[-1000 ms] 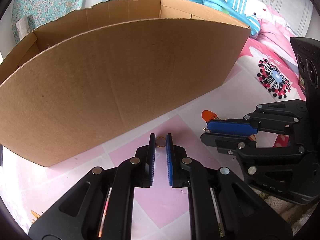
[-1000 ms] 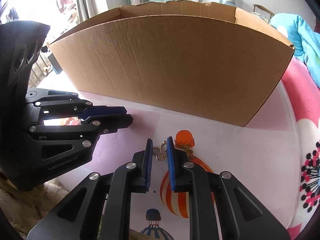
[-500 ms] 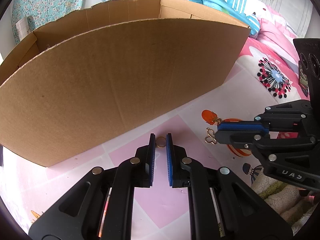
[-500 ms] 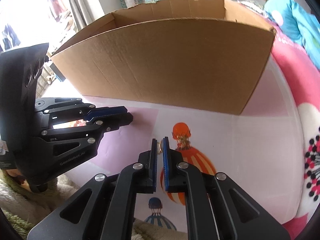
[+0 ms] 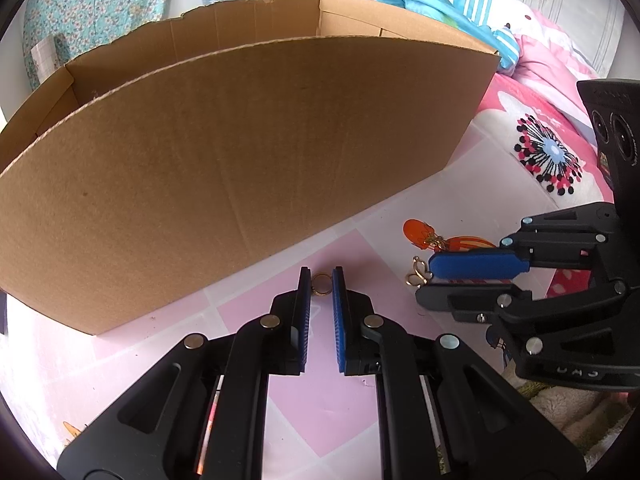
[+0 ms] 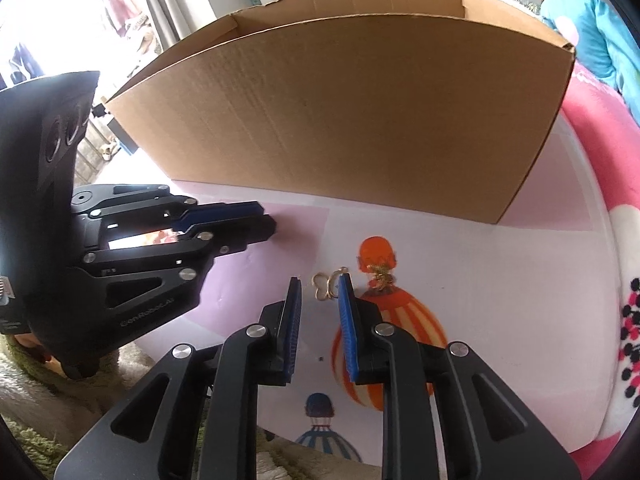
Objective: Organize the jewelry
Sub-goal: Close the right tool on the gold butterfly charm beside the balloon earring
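1. We see the ring standing on edge between the pads of the left tongs. The narrow gap is spanned by the ring alone, so we read it as pinched, low over the pink square of the bedsheet.
2. The gold clasp, a looped wire piece, lies flat on the sheet just ahead of the right tongs. Its loops fall in the mouth between the two tips, nearer the right pad and perhaps brushing it; we cannot tell for sure.
3. The right tongs have just been opening. They now stand slightly apart, with the clasp between them but not pressed, so we call it unheld.
4. The relation the next move turns on: the clasp sits straight ahead of the right tongs, at their tips, with its long axis running roughly across the gap. The right hand is plainly the nearer one. In the left view the clasp lies just off the right tongs' blue pad.
5. A small gold charm lies just beyond, on the orange balloon print.
6. The box stands open behind everything, its near wall rising close past both tongs. We judge both pieces are bound there, up and over that wall.
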`<state>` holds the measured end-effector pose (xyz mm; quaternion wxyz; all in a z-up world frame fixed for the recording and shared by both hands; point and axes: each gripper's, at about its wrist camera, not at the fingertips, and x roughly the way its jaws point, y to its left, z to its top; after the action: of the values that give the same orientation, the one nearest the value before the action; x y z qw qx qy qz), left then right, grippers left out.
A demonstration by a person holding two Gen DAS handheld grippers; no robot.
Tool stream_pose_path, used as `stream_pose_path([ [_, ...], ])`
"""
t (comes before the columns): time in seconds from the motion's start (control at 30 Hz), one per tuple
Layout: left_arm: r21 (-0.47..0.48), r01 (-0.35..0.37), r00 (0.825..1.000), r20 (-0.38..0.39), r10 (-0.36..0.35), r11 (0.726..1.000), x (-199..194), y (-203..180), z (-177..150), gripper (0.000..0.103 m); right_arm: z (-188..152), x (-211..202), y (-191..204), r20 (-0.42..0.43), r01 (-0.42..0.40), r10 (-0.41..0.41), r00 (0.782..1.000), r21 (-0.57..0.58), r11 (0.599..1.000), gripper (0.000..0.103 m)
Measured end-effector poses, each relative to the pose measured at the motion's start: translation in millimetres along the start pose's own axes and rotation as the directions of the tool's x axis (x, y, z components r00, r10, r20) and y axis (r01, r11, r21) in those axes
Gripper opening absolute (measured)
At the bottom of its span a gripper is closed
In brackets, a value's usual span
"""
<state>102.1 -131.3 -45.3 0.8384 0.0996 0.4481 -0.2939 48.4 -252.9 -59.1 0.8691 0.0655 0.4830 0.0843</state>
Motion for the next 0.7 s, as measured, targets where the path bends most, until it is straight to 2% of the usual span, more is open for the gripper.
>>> stream_pose_path([
  [0.1,0.0,0.0,1.0,0.0,0.0,1.0,0,0,0,0.01,0,1,4,-0.009,-0.041,0.041,0.999,0.012,0.999,0.019],
  [0.17,-0.001,0.0,1.0,0.0,0.0,1.0,0,0,0,0.01,-1,2,7,-0.009,-0.039,0.039,0.999,0.003,0.999,0.019],
  [0.33,0.002,0.0,1.0,0.0,0.0,1.0,0,0,-1,0.01,2,-7,6,0.024,0.031,-0.031,0.999,-0.015,0.999,0.02],
  [0.4,0.001,0.0,1.0,0.0,0.0,1.0,1,0,-1,0.01,3,-6,7,0.026,0.053,-0.052,0.998,-0.031,0.998,0.027],
  [0.47,0.0,0.0,1.0,0.0,0.0,1.0,1,0,0,0.01,3,-4,12,0.023,0.071,-0.07,0.997,-0.063,0.996,0.027],
  [0.7,0.001,0.0,1.0,0.0,0.0,1.0,1,-1,-1,0.01,4,0,19,0.013,0.083,-0.082,0.997,-0.16,0.984,0.027],
])
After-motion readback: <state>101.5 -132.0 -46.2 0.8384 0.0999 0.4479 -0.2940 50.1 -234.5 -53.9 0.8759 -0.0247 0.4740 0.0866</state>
